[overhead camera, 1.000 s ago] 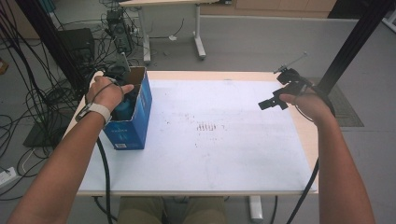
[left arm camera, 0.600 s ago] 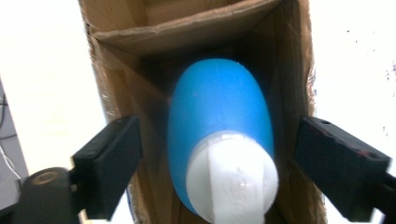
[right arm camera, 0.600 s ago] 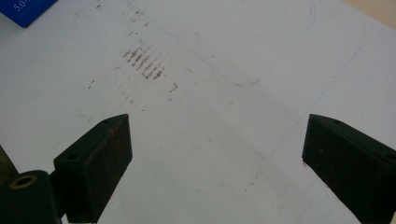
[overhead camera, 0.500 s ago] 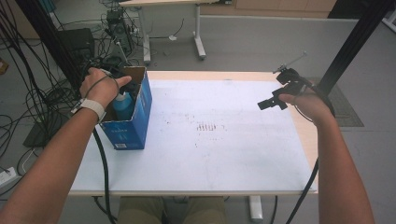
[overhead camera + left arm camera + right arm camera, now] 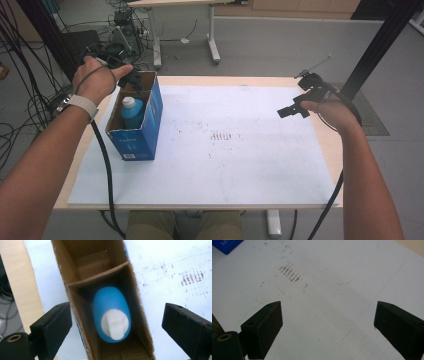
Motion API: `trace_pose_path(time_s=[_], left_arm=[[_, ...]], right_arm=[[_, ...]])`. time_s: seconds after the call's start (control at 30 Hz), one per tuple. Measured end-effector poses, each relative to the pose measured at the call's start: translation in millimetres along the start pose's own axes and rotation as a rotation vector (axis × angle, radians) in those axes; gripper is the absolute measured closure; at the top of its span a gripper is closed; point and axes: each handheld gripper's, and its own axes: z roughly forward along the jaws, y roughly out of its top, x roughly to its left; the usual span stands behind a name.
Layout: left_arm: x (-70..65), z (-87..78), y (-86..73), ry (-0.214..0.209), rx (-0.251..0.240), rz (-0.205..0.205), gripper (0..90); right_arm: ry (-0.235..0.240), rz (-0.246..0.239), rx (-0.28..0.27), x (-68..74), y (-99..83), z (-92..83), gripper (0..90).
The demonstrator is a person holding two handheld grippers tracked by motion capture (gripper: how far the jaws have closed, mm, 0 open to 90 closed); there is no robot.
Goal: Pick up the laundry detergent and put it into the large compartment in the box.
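Two black fingers of the left gripper (image 5: 115, 327) stand spread wide, having just been opening, with nothing pinched; they hang above the blue plastic bottle with a white cap (image 5: 112, 315). It stands in the near compartment of the open blue cardboard box (image 5: 137, 117), its base hidden by the walls. Both right gripper (image 5: 327, 327) fingers are spread over the white table (image 5: 225, 165).

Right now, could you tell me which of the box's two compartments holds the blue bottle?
The compartment nearer the person holds the blue bottle; the farther one beyond the cardboard divider of the box looks empty.
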Motion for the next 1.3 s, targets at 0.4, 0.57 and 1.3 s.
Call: trace_pose_path(time_s=[0.4,0.57,1.3], left_arm=[[-28.2,-37.0,-1.0,0.017,-0.087,0.151,10.6],[-39.0,-51.7,2.9,-0.001,-0.097,0.214,8.8],[-96.6,-67.3,43.6,-0.154,-0.019,0.590,5.9]], right_arm=[[-0.006,0.015,-0.003,3.1,-4.5,-5.3,8.1],[-0.008,0.018,0.002,5.1,-7.2,-6.1,8.1],[-0.014,0.012,-0.013,18.3,-4.8,-13.6,8.2]])
